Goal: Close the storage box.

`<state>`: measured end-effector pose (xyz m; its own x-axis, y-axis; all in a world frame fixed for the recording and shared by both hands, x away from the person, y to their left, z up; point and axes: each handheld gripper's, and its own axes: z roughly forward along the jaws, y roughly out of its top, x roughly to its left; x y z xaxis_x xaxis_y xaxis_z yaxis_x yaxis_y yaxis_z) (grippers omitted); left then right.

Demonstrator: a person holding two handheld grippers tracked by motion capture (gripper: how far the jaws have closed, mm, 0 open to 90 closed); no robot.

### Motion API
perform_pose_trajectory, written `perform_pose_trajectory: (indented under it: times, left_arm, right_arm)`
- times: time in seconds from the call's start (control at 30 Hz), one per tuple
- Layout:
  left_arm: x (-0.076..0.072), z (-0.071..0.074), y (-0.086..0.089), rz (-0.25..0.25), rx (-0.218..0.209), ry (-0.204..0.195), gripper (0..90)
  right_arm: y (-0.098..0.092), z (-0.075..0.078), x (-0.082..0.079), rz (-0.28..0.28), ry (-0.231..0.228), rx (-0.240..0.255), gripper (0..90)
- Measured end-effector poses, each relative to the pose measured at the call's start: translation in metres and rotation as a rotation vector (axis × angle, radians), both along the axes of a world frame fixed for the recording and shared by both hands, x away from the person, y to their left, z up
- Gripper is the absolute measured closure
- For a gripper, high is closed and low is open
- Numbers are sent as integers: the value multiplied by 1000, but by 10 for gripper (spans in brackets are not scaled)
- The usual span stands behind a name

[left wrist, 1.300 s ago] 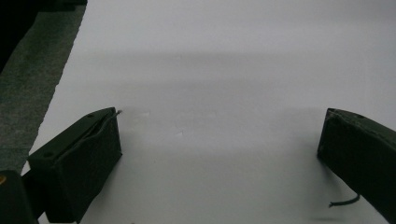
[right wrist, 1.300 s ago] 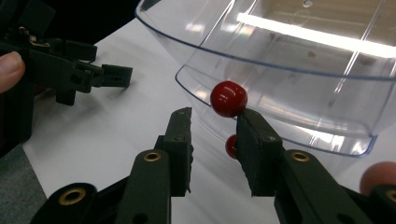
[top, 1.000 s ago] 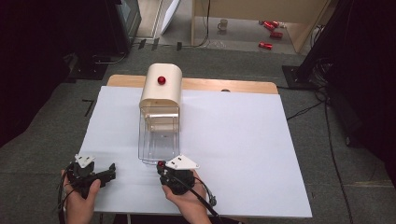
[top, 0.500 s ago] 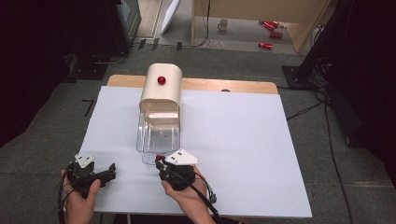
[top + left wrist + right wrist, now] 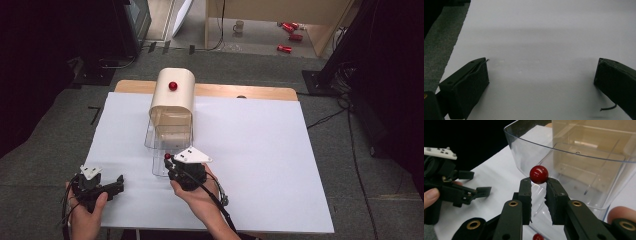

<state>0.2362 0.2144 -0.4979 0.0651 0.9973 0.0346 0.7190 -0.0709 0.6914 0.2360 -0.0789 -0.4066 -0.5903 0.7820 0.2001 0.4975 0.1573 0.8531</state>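
Eyes on the clear drawer (image 5: 167,150), our landmark: it sticks out from under the cream domed box (image 5: 173,95), and its near edge is lost behind the right gripper (image 5: 172,162) in the high view. In the right gripper view the drawer's (image 5: 574,162) far wall and the box interior blur together through the plastic, and whether anything lies inside is hard to say; it looks bare apart from faint marks on its floor.

At the drawer's front wall sits a small red knob (image 5: 538,174), and the right gripper's (image 5: 538,185) jaws are drawn close together just beneath it, their tips pinching at the knob's base. The stem itself is hidden by the jaw tips. A second red blob at the bottom edge of that view is cut off; cannot tell what it is. A fingertip pokes in at the lower right.

Left of the drawer and nearer the person, the left gripper (image 5: 107,187) rests in a hand over the white sheet (image 5: 250,150). In the left gripper view its jaws (image 5: 541,77) stand spread wide with nothing between them, just the white sheet.

On top of the domed box, a red button (image 5: 173,85). Beyond the drawer, a strip of wooden tabletop (image 5: 240,92) peeks past the sheet; then grey carpet, a mug (image 5: 239,25) and red cans (image 5: 285,48) on the floor.
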Motion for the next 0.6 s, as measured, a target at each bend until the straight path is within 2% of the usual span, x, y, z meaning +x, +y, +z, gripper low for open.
perform_pose_trajectory:
  times: [0.23,0.4,0.6]
  left_arm:
    - [0,0,0,1,-1,-2,0]
    - [0,0,0,0,1,-2,0]
    - [0,0,0,0,1,-2,0]
  right_arm:
    - [-1,3,21,-26,6,-6,761]
    - [-1,4,30,-32,1,-22,760]
    - [-2,4,40,-39,4,-18,754]
